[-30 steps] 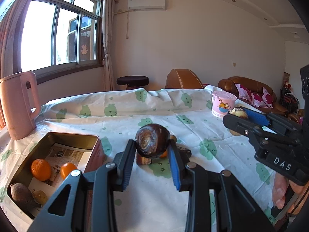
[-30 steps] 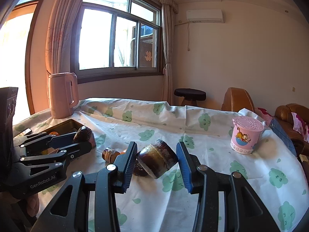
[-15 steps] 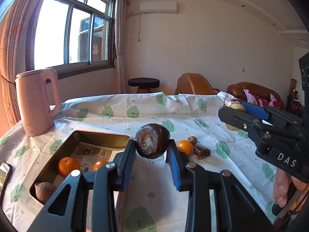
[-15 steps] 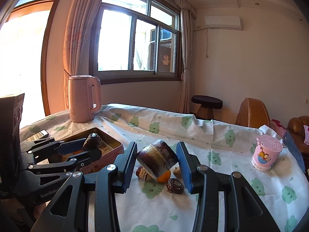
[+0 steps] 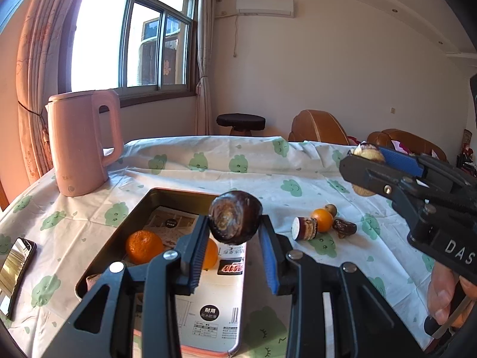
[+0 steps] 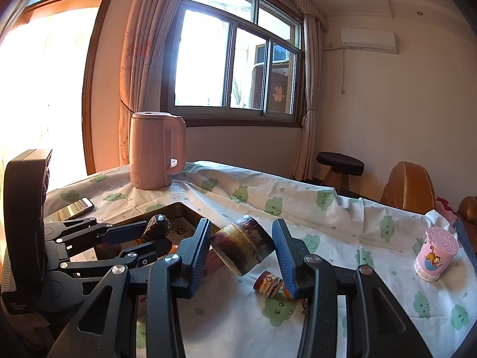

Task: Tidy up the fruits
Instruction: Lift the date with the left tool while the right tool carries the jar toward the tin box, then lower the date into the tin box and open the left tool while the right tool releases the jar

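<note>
Two grippers [image 5: 235, 235] [image 6: 243, 246], one dark fruit [image 5: 235, 221] [image 6: 242, 244] clamped in each; perhaps two oranges [image 5: 144, 246] in tin [image 5: 125, 226].

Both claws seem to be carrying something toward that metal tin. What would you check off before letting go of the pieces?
1. Left gripper firmly holds its dark round piece: ok, clamped between both pads.
2. Right gripper holds its banded chunk: ok, though it sits tilted.
3. Dark round piece is over the tin: ok, seemingly above its near side.
4. Banded chunk is over the tin: cannot tell; it seems beside the rim.
5. Room in the tin: ok, bare paper lining beside the orange.
6. Grippers apart from each other: ok, a gap shows between them.
</note>
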`<state>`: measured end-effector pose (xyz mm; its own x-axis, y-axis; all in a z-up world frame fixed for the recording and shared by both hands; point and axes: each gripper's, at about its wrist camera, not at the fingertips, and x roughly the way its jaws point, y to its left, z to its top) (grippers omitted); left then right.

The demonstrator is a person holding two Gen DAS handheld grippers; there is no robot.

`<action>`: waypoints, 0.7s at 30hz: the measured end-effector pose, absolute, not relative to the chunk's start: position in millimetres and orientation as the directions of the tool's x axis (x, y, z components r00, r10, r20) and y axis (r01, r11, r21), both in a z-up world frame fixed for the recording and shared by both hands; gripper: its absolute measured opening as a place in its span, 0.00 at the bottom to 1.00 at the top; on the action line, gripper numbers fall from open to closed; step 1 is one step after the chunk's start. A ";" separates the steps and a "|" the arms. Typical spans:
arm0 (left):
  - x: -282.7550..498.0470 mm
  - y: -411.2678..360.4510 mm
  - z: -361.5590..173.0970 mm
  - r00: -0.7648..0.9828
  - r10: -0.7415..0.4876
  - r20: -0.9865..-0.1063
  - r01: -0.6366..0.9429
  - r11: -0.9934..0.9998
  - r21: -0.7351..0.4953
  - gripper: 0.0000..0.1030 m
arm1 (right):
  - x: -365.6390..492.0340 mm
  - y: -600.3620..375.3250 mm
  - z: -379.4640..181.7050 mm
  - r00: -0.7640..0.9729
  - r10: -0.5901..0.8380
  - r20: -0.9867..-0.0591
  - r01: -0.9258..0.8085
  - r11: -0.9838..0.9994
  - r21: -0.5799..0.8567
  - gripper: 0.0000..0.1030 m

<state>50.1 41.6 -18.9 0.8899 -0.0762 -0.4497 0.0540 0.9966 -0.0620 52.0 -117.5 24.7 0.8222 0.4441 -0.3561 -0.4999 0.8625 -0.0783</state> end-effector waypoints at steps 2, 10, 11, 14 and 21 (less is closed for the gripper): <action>50.0 47.8 -20.3 0.889 -0.066 -0.454 0.041 0.997 -0.066 0.35 | 53.1 -111.5 23.1 0.816 0.451 -0.361 -0.509 0.857 -0.079 0.43; 51.2 67.1 -26.3 0.882 -0.036 -0.471 0.000 0.997 -0.075 0.35 | 55.5 -93.5 19.0 0.799 0.474 -0.370 -0.535 0.841 -0.078 0.43; 50.9 68.8 -26.5 0.881 -0.032 -0.471 -0.004 0.997 -0.075 0.35 | 56.5 -91.2 18.5 0.797 0.476 -0.372 -0.538 0.839 -0.078 0.43; 49.7 74.6 -27.1 0.881 -0.015 -0.474 -0.020 0.997 -0.070 0.35 | 57.2 -81.5 17.1 0.790 0.482 -0.378 -0.548 0.832 -0.084 0.43; 50.5 88.3 -29.6 0.872 0.010 -0.490 -0.048 0.997 -0.065 0.35 | 59.9 -63.3 12.7 0.772 0.498 -0.395 -0.571 0.816 -0.088 0.43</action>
